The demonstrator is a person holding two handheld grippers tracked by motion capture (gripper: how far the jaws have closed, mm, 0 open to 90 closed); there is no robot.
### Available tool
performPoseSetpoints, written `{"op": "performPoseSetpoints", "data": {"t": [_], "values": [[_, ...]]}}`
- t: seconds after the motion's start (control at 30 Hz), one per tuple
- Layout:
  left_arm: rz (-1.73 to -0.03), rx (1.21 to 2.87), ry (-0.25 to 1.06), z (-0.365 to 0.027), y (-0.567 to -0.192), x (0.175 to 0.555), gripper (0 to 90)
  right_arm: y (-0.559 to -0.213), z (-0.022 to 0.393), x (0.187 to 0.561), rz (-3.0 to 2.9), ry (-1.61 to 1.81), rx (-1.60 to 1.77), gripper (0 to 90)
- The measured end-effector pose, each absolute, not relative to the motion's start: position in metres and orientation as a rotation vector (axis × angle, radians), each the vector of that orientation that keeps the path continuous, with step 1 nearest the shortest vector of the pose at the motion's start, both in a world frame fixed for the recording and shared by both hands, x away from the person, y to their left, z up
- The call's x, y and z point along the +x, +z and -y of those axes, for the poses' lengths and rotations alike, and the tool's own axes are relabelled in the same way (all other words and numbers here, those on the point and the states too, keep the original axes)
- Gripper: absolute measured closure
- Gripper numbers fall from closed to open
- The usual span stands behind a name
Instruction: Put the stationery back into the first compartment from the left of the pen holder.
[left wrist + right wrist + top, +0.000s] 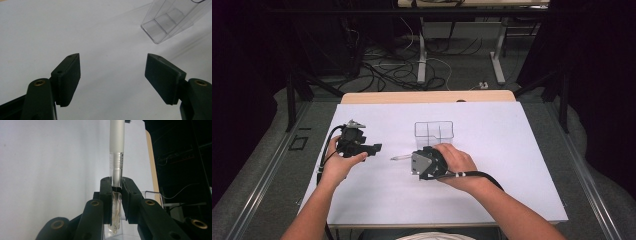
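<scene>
A pen (399, 157) with a silver barrel and a clear grip section sticks out leftward from my right gripper (413, 161), just above the white table near its middle. In the right gripper view the jaws of that gripper (116, 182) are shut on the clear end of the pen (117, 142). A clear plastic box (434, 132) with an inner divider stands right behind that hand. At the left, my left gripper (374, 148) points toward the middle. Its jaws (112, 60) stand open with nothing between them, and the clear box (170, 22) lies ahead to the right.
The white table sheet (492, 165) has a wooden strip (427, 97) along its far edge. Beyond it are table legs and loose cables on the floor (412, 70). Dark frame rails run along both sides.
</scene>
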State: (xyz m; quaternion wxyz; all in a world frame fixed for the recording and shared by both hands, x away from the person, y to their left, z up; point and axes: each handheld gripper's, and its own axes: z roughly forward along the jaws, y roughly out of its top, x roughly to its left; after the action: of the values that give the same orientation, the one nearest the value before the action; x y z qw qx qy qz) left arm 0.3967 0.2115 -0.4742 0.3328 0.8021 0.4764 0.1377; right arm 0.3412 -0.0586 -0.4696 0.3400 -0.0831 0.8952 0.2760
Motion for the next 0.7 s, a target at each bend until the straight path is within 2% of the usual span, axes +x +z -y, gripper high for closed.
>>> {"op": "performPoseSetpoints", "data": {"t": [0.4, 0.7], "values": [[-1.233, 2.081, 0.348, -0.210, -0.479, 0.399, 17.1, -0.445, 0.069, 0.371, -2.322, 0.927, 0.023, 79.8], [-1.219, 2.067, 0.343, -0.208, -0.480, 0.399, 12.0, -0.431, 0.073, 0.395, -2.312, 1.102, 0.194, 79.7]]}}
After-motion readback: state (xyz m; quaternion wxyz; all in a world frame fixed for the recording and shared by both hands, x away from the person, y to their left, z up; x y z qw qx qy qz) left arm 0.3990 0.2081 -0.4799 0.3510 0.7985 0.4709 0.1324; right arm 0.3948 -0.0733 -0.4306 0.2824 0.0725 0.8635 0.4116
